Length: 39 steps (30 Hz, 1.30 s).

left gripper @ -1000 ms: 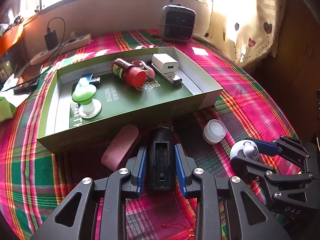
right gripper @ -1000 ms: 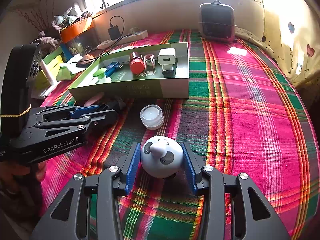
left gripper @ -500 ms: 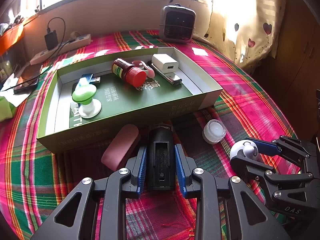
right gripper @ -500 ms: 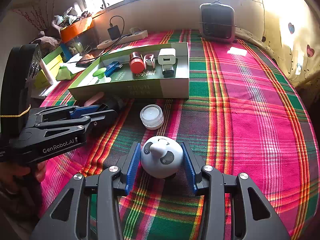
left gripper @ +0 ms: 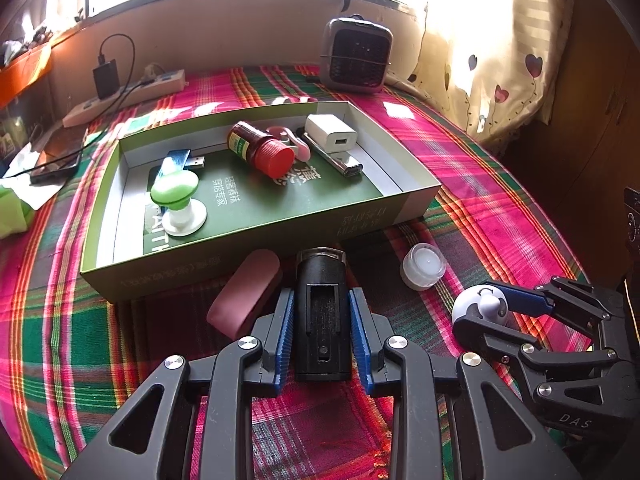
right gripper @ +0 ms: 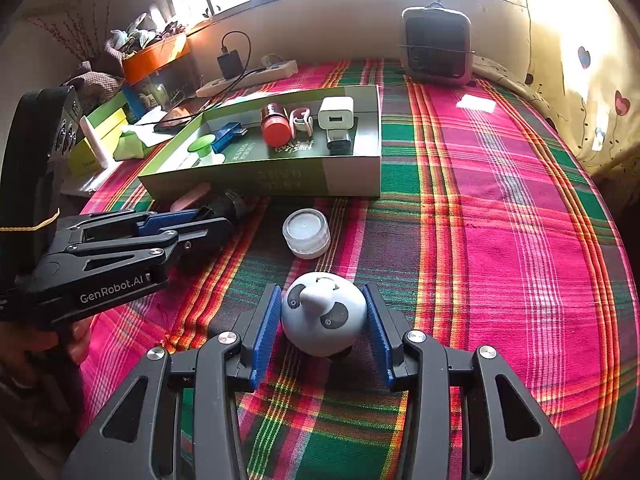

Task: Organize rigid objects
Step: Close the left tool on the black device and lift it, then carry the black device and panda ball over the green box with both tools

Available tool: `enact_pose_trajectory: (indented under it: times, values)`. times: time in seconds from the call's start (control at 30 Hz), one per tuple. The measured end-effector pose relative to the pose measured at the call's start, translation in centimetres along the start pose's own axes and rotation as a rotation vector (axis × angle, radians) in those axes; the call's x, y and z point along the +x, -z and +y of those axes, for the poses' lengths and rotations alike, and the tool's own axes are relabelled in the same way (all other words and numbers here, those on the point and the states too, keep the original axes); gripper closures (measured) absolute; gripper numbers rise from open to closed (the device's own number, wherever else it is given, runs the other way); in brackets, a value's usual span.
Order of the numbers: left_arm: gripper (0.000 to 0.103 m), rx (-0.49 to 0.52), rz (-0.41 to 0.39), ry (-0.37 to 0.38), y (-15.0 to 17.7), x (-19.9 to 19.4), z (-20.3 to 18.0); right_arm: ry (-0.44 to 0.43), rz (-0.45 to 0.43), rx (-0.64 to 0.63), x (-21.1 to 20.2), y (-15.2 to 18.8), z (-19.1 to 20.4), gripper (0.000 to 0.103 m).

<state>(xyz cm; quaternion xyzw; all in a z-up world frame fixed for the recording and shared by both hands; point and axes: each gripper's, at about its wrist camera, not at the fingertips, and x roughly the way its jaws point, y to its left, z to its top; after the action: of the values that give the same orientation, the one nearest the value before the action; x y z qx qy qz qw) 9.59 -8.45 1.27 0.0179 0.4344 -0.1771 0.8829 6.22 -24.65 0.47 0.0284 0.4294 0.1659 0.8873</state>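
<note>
The left gripper (left gripper: 322, 338) is clamped on the flat sides of a black rectangular stamp (left gripper: 322, 316), just before the green box's (left gripper: 248, 256) near wall: rigid, light, grip sound. The right gripper (right gripper: 322, 326) pinches a panda-faced ball (right gripper: 323, 314) near the tablecloth's (right gripper: 500, 240) front edge; its smooth, rounded shell is likely slippery, so it should be held at its widest girth.

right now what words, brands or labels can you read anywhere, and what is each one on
"GenRobot.AI": side of the left gripper, seen by the right wrist camera.
"DAS": body of the right gripper, seen by the left wrist camera; further letters may be cut off.
"ITH": end of a white word inside the green box.
Chinese print on the box floor and front wall: not legible to me.
Bottle label: too small.
</note>
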Motion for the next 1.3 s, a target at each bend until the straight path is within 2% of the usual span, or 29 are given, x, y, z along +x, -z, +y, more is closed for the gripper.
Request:
enact_pose_trajectory:
  times: [0.37, 0.8, 1.3]
  values:
    - [0.077, -0.011, -0.032, 0.000, -0.7, -1.8, 0.3, 0.007, -0.037, -0.009, -1.1, -0.7, 0.2, 0.060]
    - [0.077, -0.033, -0.056, -0.009, -2.7, -2.9, 1.9, 0.005, -0.084, -0.038, -1.7, -3.6, 0.6, 0.060]
    - [0.077, -0.062, -0.053, -0.057, -5.7, -0.7, 4.5, 0.023, -0.095, -0.043, 0.6, -7.9, 0.5, 0.060]
